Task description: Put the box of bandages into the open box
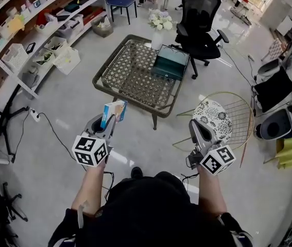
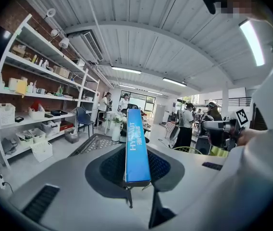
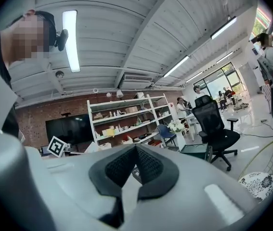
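Woven table (image 1: 130,75) — open box (image 1: 170,62) atop

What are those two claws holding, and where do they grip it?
Left gripper pinches the box of bandages by its lower end, fingers on its flat sides. Right gripper holds nothing.

"HYNAUT" in white capitals runs along the blue edge of the box of bandages (image 2: 137,146) held between the left gripper (image 1: 108,121) jaws. Smaller characters follow it, too small to read.

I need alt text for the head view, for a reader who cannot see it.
Seen from above, a person holds tongs in each hand: the left tongs grip a blue bandage box, the right tongs are shut and empty. Ahead, an open green box sits on a woven table.
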